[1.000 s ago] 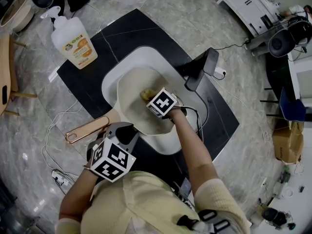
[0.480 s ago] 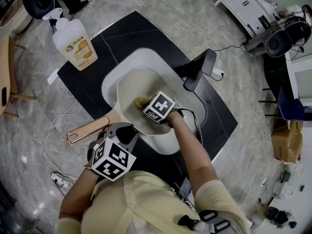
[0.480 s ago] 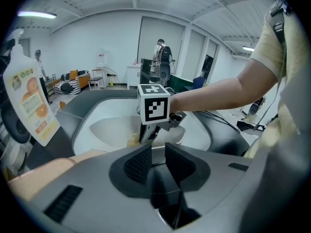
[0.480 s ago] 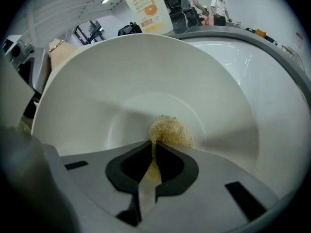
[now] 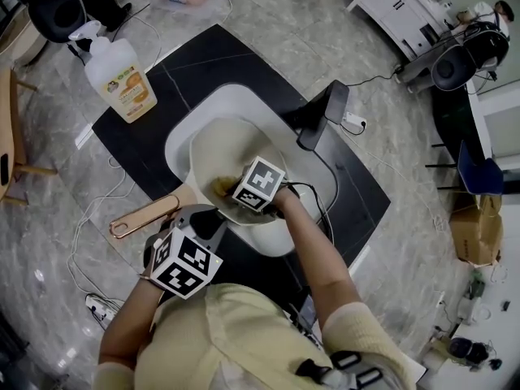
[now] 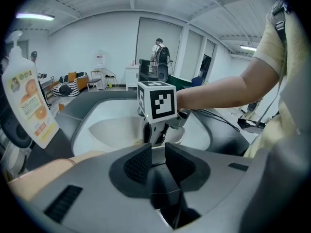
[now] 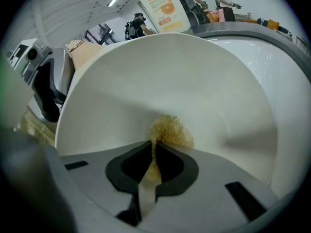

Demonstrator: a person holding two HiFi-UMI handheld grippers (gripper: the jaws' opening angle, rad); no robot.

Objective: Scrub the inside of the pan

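A cream pan (image 5: pixel 215 149) lies in a white sink (image 5: pixel 280 234), its tan handle (image 5: pixel 145 216) pointing near-left. In the right gripper view the pan's inside (image 7: pixel 160 81) fills the frame. My right gripper (image 7: pixel 154 152) is shut on a golden-brown scrubber (image 7: pixel 167 130) that presses on the pan floor. From above, the scrubber (image 5: pixel 221 187) shows just left of the right gripper (image 5: pixel 244 192). My left gripper (image 5: pixel 207 215) sits at the pan's near rim beside the handle. Its jaws stand close together in the left gripper view (image 6: pixel 152 152), seemingly clamped on the rim.
An orange-labelled soap bottle (image 5: pixel 122 70) stands on the black counter (image 5: pixel 134 128) at the far left. A black faucet (image 5: pixel 321 114) rises at the sink's far right. Cables trail over the marble floor (image 5: pixel 97 218). A person (image 6: pixel 159 52) stands far back.
My right gripper has dragged the scrubber across the pan floor from the far middle toward the near-left side. The left gripper has held its place.
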